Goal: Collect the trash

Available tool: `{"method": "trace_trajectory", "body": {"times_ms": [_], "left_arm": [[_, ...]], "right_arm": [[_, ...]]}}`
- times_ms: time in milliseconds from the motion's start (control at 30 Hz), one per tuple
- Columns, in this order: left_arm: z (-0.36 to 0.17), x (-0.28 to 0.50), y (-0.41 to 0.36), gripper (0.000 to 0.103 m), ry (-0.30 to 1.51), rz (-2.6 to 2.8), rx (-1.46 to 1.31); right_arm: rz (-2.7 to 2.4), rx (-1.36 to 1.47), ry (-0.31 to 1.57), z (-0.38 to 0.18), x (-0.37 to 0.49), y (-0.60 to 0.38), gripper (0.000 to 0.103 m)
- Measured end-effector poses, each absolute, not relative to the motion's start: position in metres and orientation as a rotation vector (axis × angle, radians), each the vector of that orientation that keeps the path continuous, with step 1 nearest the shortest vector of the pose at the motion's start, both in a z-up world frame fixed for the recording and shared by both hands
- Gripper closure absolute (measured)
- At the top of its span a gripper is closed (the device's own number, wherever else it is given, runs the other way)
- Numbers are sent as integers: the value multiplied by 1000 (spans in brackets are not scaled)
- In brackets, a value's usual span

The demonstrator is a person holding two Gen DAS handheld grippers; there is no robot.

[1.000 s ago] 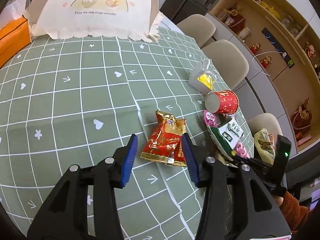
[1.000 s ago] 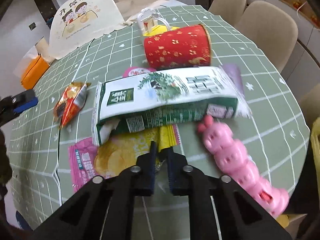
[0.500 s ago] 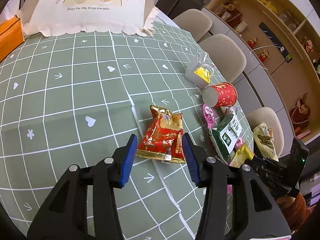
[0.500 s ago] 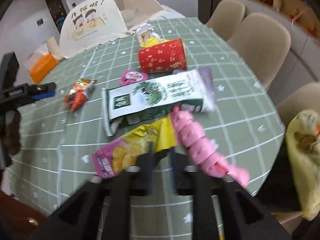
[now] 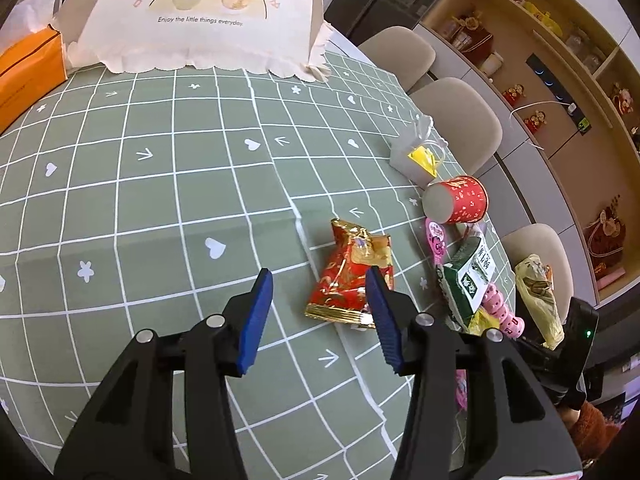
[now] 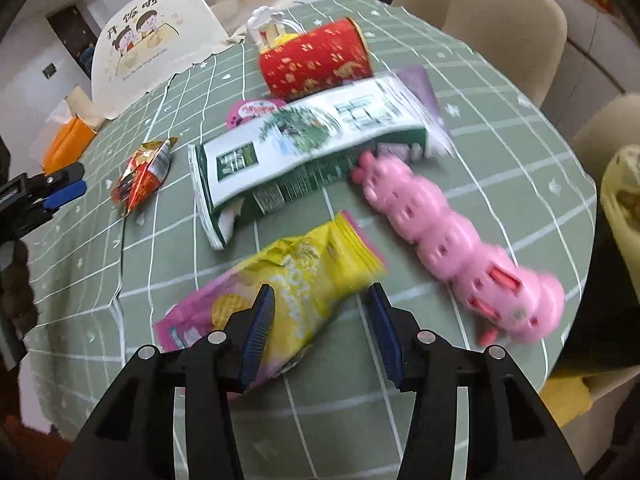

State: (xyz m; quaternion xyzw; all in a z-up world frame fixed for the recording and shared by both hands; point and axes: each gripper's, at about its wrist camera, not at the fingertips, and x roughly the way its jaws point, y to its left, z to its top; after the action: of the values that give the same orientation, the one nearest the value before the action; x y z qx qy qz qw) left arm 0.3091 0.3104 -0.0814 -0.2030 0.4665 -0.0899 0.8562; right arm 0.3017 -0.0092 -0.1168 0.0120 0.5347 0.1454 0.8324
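Note:
My left gripper point(image 5: 318, 312) is open above the green checked tablecloth, with a red and gold snack packet point(image 5: 352, 276) just ahead of its right finger. My right gripper point(image 6: 320, 320) is open, its jaws either side of the near end of a yellow and pink chip bag point(image 6: 288, 292) lying on the table. Beyond it lie a green and white wrapper point(image 6: 304, 152), a pink caterpillar toy point(image 6: 452, 244), a red paper cup point(image 6: 316, 60) on its side and the red packet point(image 6: 146, 170).
A white mesh food cover point(image 5: 200, 16) and an orange box point(image 5: 28, 68) stand at the table's far side. A small clear gift bag point(image 5: 418, 154) sits near the cup. A yellow trash bag point(image 6: 622, 200) hangs past the right edge. Beige chairs point(image 5: 460, 120) ring the table.
My right gripper has opened; it was shut on the chip bag's edge and pulled it out from under the green wrapper. The left gripper has drifted slightly left of the red packet.

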Motion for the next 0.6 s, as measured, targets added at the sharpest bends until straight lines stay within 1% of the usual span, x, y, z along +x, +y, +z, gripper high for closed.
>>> {"method": "trace_trajectory", "body": {"times_ms": [67,100,133,167,233,333,467,600], "left_arm": [[-83,308,310,57,983,-192,-424],[-83,308,310,57,984,-199,-421],[-83,308,309,57,985,-206,-417],[-84,308,308,57,987,-217,-411],[-84,308,306,56,986,-243,-400],[-84,309,302,52,982,-297,-398],[-87,318,289,52,982,-317,-368],[-98,333,271,52,1011,-290,-286]], "right_arm": [[311,-30,1107,-117,306,1,58],[323,-35,1103,-117,309,3,71],[334,-31,1109,-117,312,4,83],[349,-20,1113,-115,314,5,87],[344,-28,1078,-103,310,4,93],[337,-28,1038,-83,300,2,95],[288,-14,995,-59,283,-8,95],[253,-4,989,-51,268,-16,95]]}}
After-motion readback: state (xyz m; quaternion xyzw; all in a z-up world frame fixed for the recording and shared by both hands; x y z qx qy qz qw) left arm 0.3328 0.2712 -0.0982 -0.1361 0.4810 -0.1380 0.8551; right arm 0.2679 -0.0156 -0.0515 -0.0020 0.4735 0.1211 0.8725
